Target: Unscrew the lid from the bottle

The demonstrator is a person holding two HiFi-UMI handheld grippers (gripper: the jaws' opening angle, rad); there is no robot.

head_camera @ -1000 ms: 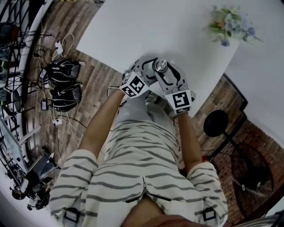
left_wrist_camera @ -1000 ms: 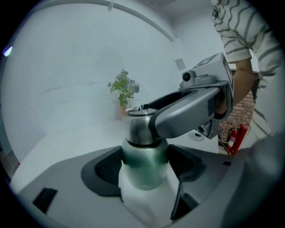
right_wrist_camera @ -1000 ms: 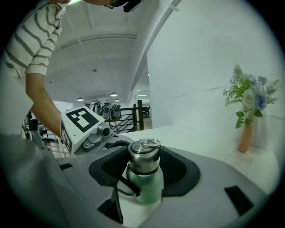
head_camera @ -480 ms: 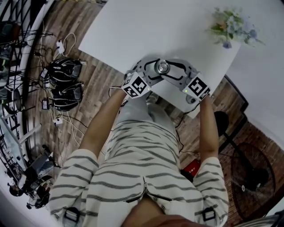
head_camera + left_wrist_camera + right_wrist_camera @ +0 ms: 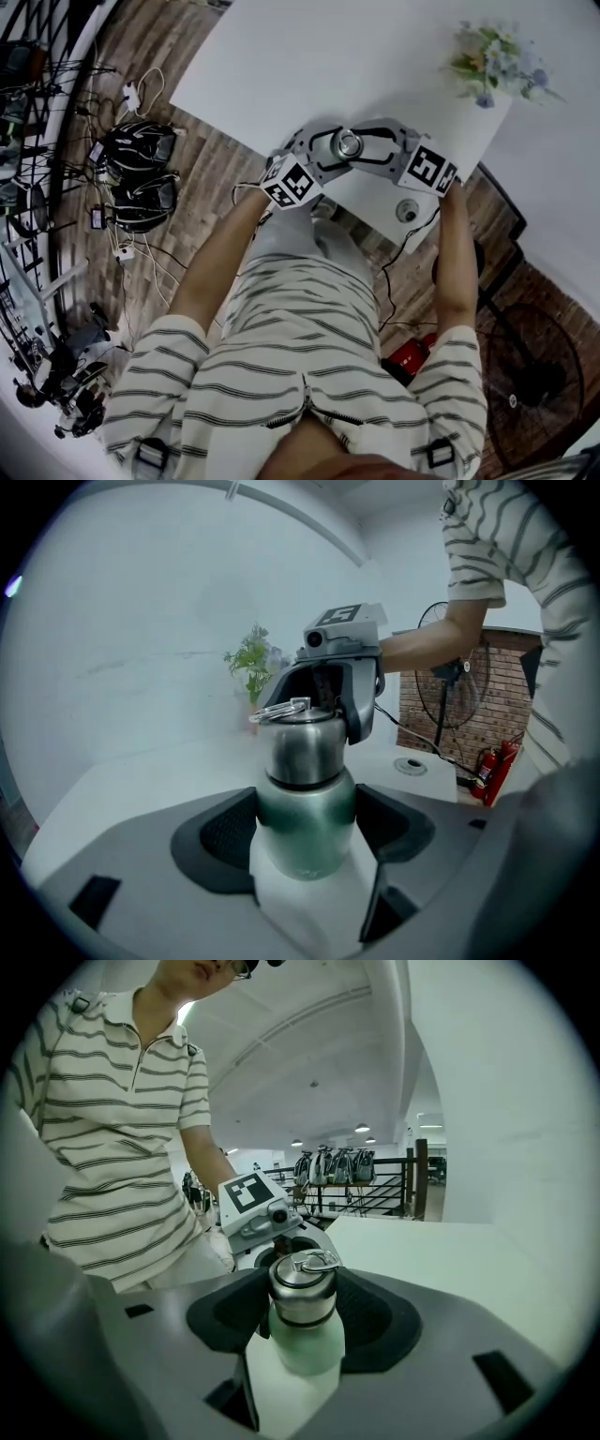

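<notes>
A green bottle (image 5: 305, 827) with a steel lid (image 5: 302, 747) and a wire ring on top stands upright near the front edge of the white table (image 5: 309, 66). My left gripper (image 5: 305, 836) is shut on the green body, with a pad pressing each side. My right gripper (image 5: 302, 1299) comes in from the right and is shut on the steel lid (image 5: 302, 1297). In the head view the lid (image 5: 347, 143) shows between the two grippers, whose marker cubes sit left and right of it. The right gripper's fingers (image 5: 361, 700) wrap the lid in the left gripper view.
A small flower plant (image 5: 497, 58) stands at the table's far right. A round cable hole (image 5: 406, 211) sits near the table's front corner. Helmets (image 5: 141, 150) and cables lie on the wooden floor to the left. A fan (image 5: 525, 375) and a red extinguisher (image 5: 412, 354) stand at the right.
The right gripper has swung round the lid, from the near side of the bottle out to its right. The left gripper and the bottle's body have stayed put.
</notes>
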